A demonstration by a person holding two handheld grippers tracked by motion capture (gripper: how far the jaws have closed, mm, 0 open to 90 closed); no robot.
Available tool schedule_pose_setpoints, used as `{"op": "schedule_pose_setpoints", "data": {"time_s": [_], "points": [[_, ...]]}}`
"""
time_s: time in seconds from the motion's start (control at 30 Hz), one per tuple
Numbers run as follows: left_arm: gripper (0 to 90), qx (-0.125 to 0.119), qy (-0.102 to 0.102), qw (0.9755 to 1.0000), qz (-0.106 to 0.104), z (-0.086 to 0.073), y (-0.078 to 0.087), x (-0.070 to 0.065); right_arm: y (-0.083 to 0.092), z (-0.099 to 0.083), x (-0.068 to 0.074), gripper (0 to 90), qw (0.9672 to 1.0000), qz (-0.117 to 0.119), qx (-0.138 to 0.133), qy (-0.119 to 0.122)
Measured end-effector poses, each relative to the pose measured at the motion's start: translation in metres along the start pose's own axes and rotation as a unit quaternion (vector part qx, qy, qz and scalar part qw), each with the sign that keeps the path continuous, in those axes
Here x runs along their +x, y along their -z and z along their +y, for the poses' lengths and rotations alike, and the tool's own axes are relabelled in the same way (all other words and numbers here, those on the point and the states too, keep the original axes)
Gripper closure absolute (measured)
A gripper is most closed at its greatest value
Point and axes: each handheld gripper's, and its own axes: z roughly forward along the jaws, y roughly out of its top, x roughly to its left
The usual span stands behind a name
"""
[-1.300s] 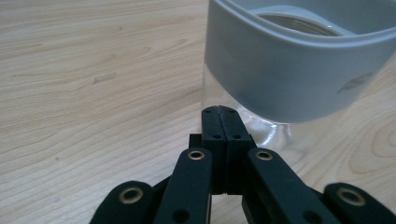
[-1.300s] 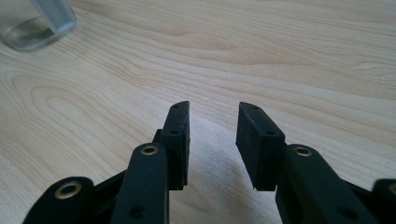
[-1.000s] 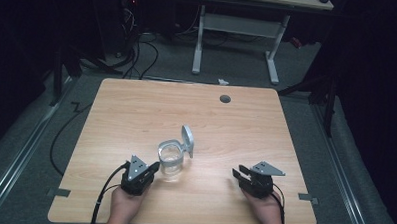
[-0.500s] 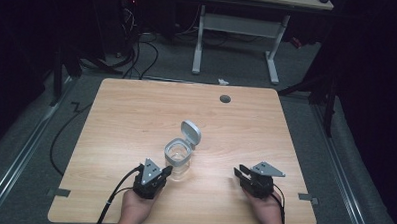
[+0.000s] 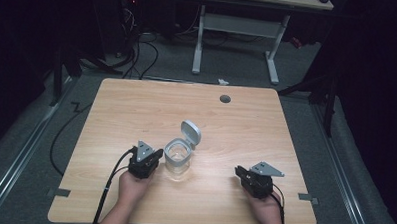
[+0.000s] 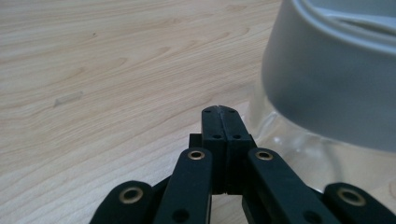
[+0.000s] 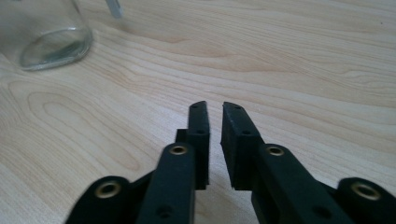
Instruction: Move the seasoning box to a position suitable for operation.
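A clear glass jar (image 5: pixel 177 156) with a grey collar stands upright on the wooden table (image 5: pixel 136 105), its grey flip lid (image 5: pixel 191 132) hinged open at the far side. My left gripper (image 5: pixel 159 155) is shut with nothing in it, its tips right beside the jar's left wall. In the left gripper view the closed tips (image 6: pixel 220 112) lie close to the jar (image 6: pixel 327 79); I cannot tell whether they touch. My right gripper (image 5: pixel 238 171) rests near the front right, apart from the jar. Its jaws (image 7: pixel 215 109) stand slightly open around bare wood, with the jar's base (image 7: pixel 46 32) farther off.
A round cable hole (image 5: pixel 225 99) sits near the table's far edge. Tape marks (image 5: pixel 58 192) lie at the front corners. A white-legged desk (image 5: pixel 234 23) and cables (image 5: pixel 139 45) stand on the floor beyond the table.
My left gripper moved right and forward, up to the jar's side. The jar shifted slightly right and its lid swung round a little. The right gripper stayed put.
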Motion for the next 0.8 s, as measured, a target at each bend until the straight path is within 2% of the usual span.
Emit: {"op": "schedule_pose_setpoints", "data": {"time_s": [0.1,0.4,0.8], "points": [[90.0,0.004,-0.003,1.0,-0.005,-0.002,0.002,-0.003,0.0,-0.001,0.001,87.2,1.0,0.004,0.0,0.008],[90.0,0.007,-0.01,0.9999,-0.011,-0.011,0.015,-0.011,0.0,-0.002,-0.001,84.4,0.9999,0.011,0.0,-0.004],[90.0,0.012,-0.014,0.9994,-0.029,-0.022,0.03,-0.031,-0.001,-0.002,0.001,83.9,0.9998,0.018,-0.001,0.006]]}}
